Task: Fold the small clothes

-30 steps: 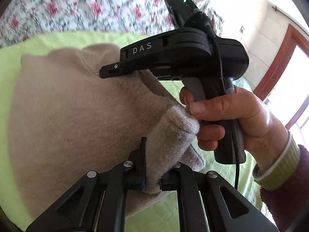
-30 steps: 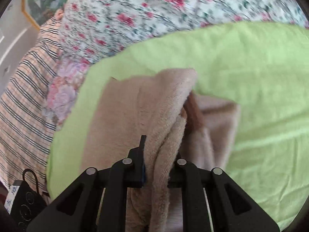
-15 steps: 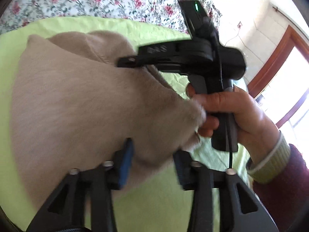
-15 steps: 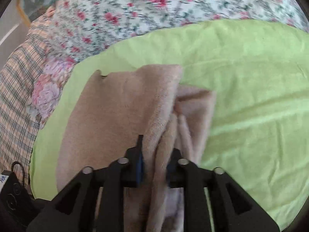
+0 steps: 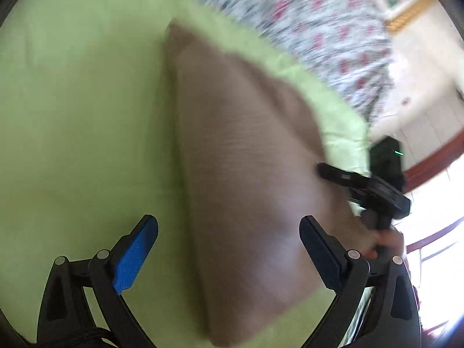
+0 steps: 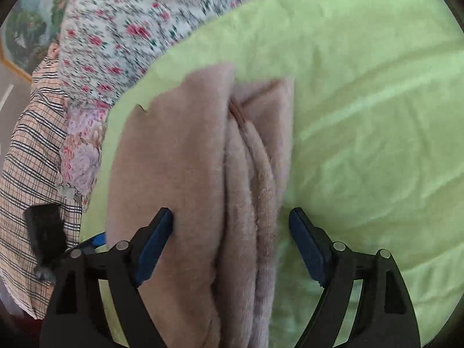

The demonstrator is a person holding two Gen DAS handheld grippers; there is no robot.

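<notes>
1. I see the green sheet (image 6: pixel 362 116) as the largest thing in both views; it covers the bed and carries the garment. My right wrist view shows its creases sharply, while my left wrist view is smeared with motion blur.
2. The floral bedding (image 6: pixel 121 29) runs along the far edge of the sheet in both views. Only my right wrist view shows the plaid cloth (image 6: pixel 26 174) off to its left with a small black device (image 6: pixel 46 232) lying on it; only my left wrist view shows the bright window and red-brown frame (image 5: pixel 429 168) at the right.
3. The beige knit garment (image 6: pixel 174 188) lies folded on the sheet. In my right wrist view its long axis runs straight away from the camera, with stacked fold edges along its right side and the far end pointing toward the floral bedding. My left wrist view shows only a smooth, blurred top face, narrowing away toward the far edge of the sheet.
4. My right gripper (image 6: pixel 230 243) has its jaws spread wide, straddling the garment's near end, gripping nothing. In my left wrist view it sits at the garment's right edge.
5. My left gripper (image 5: pixel 229 252) has its jaws released and wide apart, with the garment's left edge between them.
</notes>
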